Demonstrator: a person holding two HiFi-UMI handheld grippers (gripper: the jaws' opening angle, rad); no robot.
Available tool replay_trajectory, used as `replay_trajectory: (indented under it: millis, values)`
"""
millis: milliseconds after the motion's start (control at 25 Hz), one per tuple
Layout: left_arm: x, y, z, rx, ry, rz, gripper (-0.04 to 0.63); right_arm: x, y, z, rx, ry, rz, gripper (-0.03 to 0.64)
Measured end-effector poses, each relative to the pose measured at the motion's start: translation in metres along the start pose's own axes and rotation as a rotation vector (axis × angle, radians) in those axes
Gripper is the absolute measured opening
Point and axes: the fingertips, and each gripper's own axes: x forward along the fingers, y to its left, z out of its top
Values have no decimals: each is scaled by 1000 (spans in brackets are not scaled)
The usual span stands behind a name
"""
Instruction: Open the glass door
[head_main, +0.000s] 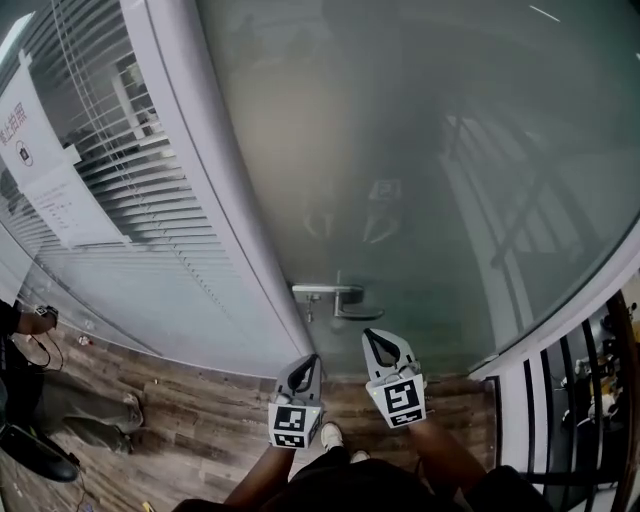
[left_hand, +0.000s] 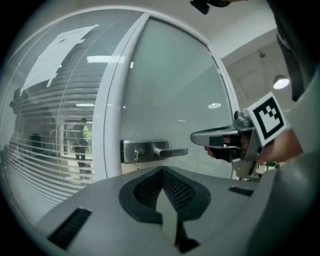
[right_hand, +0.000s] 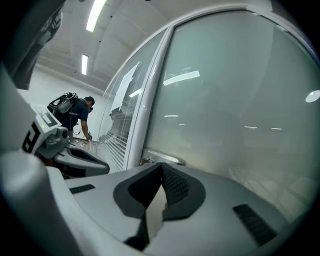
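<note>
The frosted glass door fills the head view, shut, with a metal lever handle on a lock plate at its left edge. Both grippers are held level just short of the handle and touch nothing. My left gripper is shut and empty, below and slightly left of the lever. My right gripper is also shut and empty, right of the lever. In the left gripper view the handle lies straight ahead above the shut tips, a key hangs from the lock, and the right gripper points in from the right. The right gripper view shows its shut tips below the handle.
A white door frame separates the door from a glass wall with blinds and a paper notice. A person stands at the left on the wooden floor. A dark railing runs at the right.
</note>
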Motion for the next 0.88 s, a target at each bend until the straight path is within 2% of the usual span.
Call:
replay_trajectory:
  millis: [120, 320, 440, 560, 680, 880]
  values:
    - [10, 3, 1, 75, -7, -12, -2, 10, 0, -3, -59, 18, 20, 15]
    - [22, 23, -10, -23, 17, -28, -2, 30, 5, -4, -244, 96, 74, 21]
    - [27, 32, -14, -43, 28, -34, -2, 43, 6, -5, -333, 158, 126, 109]
    - [31, 34, -14, -56, 27, -42, -2, 51, 1, -8, -420, 226, 177, 131]
    - [34, 33, -14, -56, 27, -49, -2, 62, 0, -16, -536, 320, 262, 153]
    - [36, 38, -12, -85, 11, -36, -2, 71, 10, -51, -703, 535, 444, 177]
